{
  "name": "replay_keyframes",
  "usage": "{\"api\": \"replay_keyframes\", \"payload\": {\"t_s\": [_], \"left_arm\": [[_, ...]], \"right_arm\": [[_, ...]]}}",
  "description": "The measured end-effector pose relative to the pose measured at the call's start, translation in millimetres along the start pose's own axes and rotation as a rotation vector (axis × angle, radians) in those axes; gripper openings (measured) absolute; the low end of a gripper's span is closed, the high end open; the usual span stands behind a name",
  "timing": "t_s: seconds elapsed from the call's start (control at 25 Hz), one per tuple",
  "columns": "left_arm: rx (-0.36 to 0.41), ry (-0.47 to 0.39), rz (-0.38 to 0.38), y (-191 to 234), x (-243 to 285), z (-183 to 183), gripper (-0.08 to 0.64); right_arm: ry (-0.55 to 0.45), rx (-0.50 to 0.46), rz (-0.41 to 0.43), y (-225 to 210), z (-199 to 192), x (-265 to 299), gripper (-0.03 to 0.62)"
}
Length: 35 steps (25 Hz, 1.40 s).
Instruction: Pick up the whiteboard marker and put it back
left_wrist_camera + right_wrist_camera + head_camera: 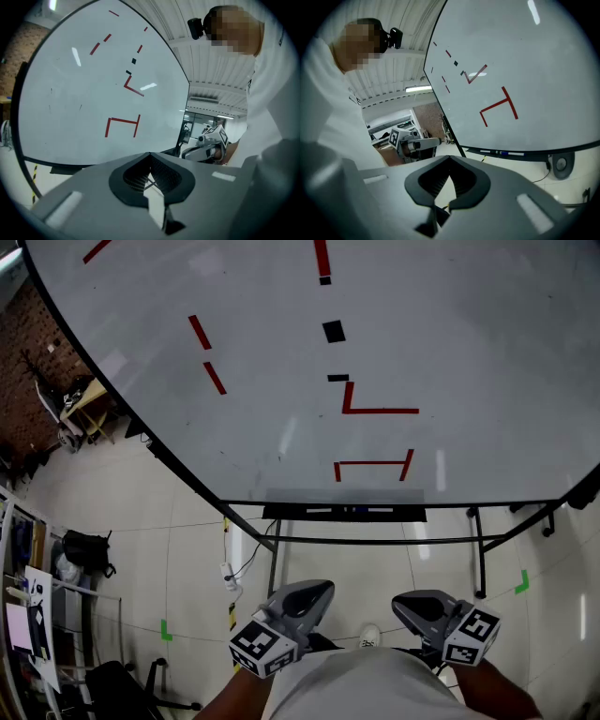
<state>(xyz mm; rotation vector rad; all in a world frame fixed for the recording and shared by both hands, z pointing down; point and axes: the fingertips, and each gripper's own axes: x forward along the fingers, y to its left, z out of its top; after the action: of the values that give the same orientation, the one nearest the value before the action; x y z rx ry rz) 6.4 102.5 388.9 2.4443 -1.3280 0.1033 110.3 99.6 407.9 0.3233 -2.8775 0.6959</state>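
left claw pressed together, empty | right claw pressed together, empty | whiteboard marker on tray

2 hand-held grippers, 1 w/board

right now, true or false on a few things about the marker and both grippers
1. The left gripper holds a marker. False: its jaws are together on nothing.
2. Markers lie in the tray under the whiteboard. True.
3. The right gripper is touching the tray. False: it is held low by the person's body, apart from the board, jaws together and empty.
4. The whiteboard bears red marks. True.
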Motion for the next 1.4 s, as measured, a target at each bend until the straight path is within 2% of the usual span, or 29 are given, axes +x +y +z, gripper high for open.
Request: {"api": "replay_keyframes", "payload": {"t_s": [0.2, 0.4, 0.52, 0.68, 0.8, 0.96, 1.08, 1.24, 1.4], "left_arm": [[-0.007, -0.018, 0.052, 6, 3, 7, 0.017], [-0.020, 0.052, 0.088, 31, 4, -8, 0.017], [-0.039, 0.050, 0.069, 55, 10, -8, 0.017], [-0.025, 0.051, 0.011, 94, 24, 4, 0.017], [0.027, 0.073, -0.046, 122, 37, 15, 0.017], [0.175, 0.137, -0.116, 149, 52, 14, 0.017], [0.244, 0.176, -0.162, 161, 59, 12, 0.017], [0.318, 0.230, -0.184, 169, 63, 1, 0.017], [0.347, 0.261, -0.158, 174, 73, -6, 0.020]], "right_arm": [[0.021, 0.000, 0.021, -13, -3, -2, 0.002], [0.038, 0.022, 0.037, -21, -5, 21, 0.002], [0.052, 0.025, 0.012, -31, -4, 39, 0.002], [0.038, 0.037, -0.064, -47, 9, 65, 0.002], [0.020, 0.027, -0.127, -55, 24, 86, 0.002], [-0.008, 0.016, -0.227, -63, 40, 110, 0.002], [-0.003, -0.016, -0.281, -68, 50, 123, 0.002], [0.011, -0.034, -0.305, -74, 55, 130, 0.002], [0.027, -0.021, -0.284, -82, 52, 131, 0.002]]}}
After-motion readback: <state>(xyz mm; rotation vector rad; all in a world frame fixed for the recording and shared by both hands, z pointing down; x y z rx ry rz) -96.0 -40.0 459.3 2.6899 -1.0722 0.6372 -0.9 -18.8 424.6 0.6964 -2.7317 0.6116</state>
